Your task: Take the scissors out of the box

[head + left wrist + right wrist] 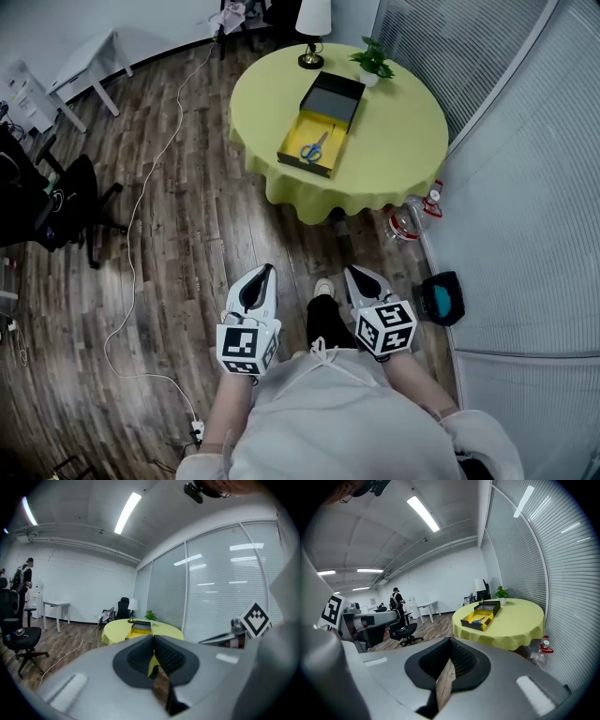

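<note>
Blue-handled scissors [314, 148] lie in an open box with a yellow lining [298, 141], its black lid [334, 95] standing open behind it. The box sits on a round table with a yellow-green cloth [403, 141], far ahead of me. My left gripper [265, 273] and right gripper [359, 274] are held side by side over the wooden floor, well short of the table, both shut and empty. The box [483, 615] shows small in the right gripper view, and the table [117, 629] shows in the distance in the left gripper view.
A lamp [313, 33] and a potted plant [372, 61] stand at the table's far side. Plastic bottles [412, 216] and a dark bag [441, 298] lie by the glass wall on the right. An office chair [66, 202], a white table [89, 61] and a floor cable [141, 216] are to the left.
</note>
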Available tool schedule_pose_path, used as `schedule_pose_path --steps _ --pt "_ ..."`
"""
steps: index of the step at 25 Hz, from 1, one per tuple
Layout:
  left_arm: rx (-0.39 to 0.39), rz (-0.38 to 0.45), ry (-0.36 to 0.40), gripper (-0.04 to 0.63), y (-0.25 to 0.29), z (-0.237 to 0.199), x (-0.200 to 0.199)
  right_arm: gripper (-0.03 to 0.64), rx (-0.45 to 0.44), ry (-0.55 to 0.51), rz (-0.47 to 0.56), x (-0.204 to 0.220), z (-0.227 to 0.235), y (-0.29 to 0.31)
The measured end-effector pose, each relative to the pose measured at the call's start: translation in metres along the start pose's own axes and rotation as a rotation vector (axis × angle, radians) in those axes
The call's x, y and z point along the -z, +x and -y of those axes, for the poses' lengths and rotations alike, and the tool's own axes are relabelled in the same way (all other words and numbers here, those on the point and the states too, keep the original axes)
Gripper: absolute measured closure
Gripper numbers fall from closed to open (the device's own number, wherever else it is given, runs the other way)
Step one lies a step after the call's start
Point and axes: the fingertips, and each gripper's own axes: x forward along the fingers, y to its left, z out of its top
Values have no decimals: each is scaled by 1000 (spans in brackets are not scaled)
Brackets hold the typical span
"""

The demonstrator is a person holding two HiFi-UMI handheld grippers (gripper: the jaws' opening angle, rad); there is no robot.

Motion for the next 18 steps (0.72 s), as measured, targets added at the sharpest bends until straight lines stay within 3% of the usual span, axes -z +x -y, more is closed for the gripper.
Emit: schedule_pose_path --steps 6,10,18 --pt "-50 8 -18 589 100 -28 -34 618 -42 -35 34 -69 59 73" --pt "-44 1 6 589 174 -30 -54 618 -53 -43 47 -108 104 114" --pt "-91 -138 29 589 292 -44 -40 618 -66 -11 -1 -135 184 185"
